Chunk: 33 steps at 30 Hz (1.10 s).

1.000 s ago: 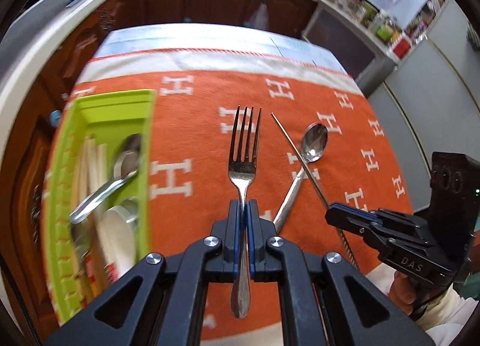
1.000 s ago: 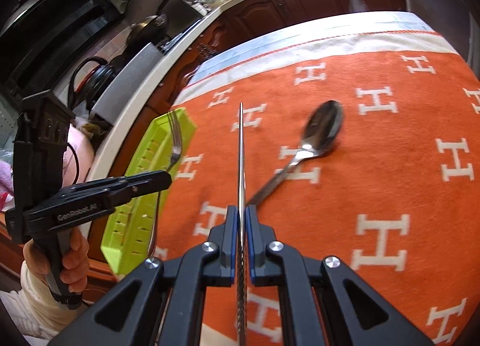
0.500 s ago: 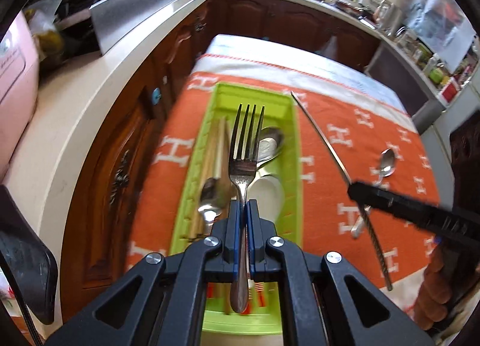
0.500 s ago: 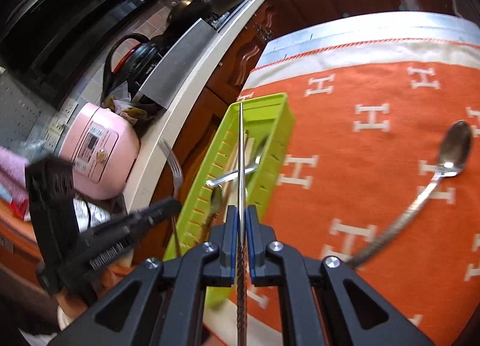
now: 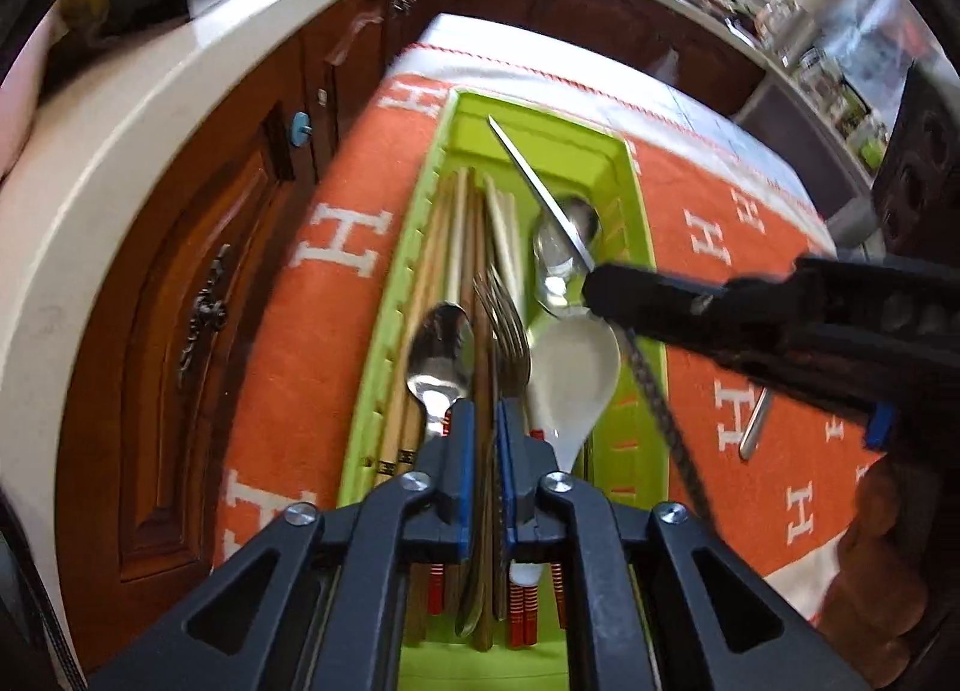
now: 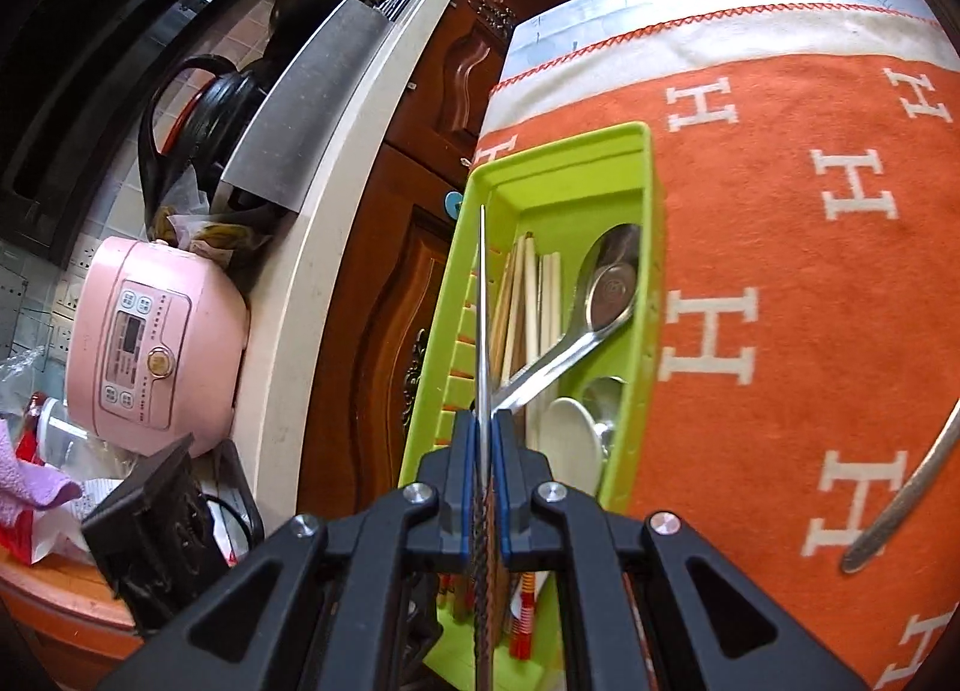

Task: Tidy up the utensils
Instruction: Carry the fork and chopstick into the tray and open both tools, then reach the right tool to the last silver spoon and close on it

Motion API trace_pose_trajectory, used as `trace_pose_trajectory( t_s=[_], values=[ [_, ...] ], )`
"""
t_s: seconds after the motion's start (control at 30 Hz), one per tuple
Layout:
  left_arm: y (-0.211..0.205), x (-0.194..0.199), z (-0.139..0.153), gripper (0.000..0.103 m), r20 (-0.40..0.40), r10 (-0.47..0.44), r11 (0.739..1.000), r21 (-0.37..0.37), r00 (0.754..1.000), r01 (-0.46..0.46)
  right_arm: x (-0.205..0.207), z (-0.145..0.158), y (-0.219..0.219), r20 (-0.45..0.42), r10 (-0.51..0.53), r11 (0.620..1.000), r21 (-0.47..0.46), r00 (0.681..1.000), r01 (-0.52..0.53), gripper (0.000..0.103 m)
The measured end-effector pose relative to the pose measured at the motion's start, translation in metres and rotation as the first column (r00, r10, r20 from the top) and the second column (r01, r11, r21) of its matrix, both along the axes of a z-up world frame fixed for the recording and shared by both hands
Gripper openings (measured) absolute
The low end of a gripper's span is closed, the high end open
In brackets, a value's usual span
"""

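Note:
A green utensil tray lies at the left edge of the orange cloth, holding chopsticks, metal spoons and a white ceramic spoon. My left gripper is right over the tray with its jaws slightly apart; the fork lies between them, tilted and blurred, low in the tray. My right gripper is shut on a knife, held above the tray; the knife also shows in the left wrist view.
A metal spoon lies on the orange H-pattern cloth right of the tray. Wooden cabinets and a white counter with a pink rice cooker stand to the left.
Both grippers swung left from the cloth to above the green tray. The left jaws have eased apart and the fork has dropped lower into the tray. The right gripper still holds the knife.

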State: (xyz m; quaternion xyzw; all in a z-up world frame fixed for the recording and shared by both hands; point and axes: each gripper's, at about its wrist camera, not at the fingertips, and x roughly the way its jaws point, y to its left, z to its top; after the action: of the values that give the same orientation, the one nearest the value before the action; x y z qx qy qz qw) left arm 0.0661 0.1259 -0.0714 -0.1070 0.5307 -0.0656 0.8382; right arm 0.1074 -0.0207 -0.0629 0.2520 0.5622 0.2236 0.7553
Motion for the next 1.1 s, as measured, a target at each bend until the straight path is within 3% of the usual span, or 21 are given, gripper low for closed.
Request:
trace_pose_trajectory(
  t_s=[0.17, 0.37, 0.67, 0.93, 1.0, 1.1],
  values=[
    [0.017, -0.006, 0.021, 0.015, 0.065, 0.088, 0.996, 0.004, 0.994, -0.088, 0.003, -0.006, 0.01, -0.027, -0.009, 1.0, -0.011, 1.0, 0.008, 0.006],
    [0.019, -0.017, 0.032, 0.019, 0.099, 0.104, 0.994, 0.018, 0.99, -0.107, 0.002, -0.014, 0.024, -0.078, 0.009, 1.0, 0.019, 0.997, -0.008, 0.009],
    [0.013, -0.015, 0.032, 0.019, 0.09, 0.069, 0.997, 0.025, 0.994, -0.071, -0.006, -0.004, 0.009, -0.049, 0.018, 1.0, -0.009, 0.999, -0.019, 0.009],
    [-0.02, -0.013, 0.04, 0.02, 0.098, -0.01, 1.0, 0.015, 0.995, 0.008, -0.022, 0.008, -0.039, 0.024, -0.021, 0.992, -0.125, 0.999, 0.024, 0.009],
    [-0.034, -0.012, 0.044, 0.023, 0.1, -0.038, 0.999, 0.012, 0.994, 0.036, -0.024, 0.009, -0.052, 0.033, -0.036, 0.989, -0.141, 0.999, 0.04, 0.009],
    [-0.059, -0.012, 0.05, 0.037, 0.117, -0.082, 0.997, 0.021, 0.99, 0.081, -0.031, 0.012, -0.074, 0.053, -0.064, 0.984, -0.161, 0.997, 0.072, 0.009]
  ],
)
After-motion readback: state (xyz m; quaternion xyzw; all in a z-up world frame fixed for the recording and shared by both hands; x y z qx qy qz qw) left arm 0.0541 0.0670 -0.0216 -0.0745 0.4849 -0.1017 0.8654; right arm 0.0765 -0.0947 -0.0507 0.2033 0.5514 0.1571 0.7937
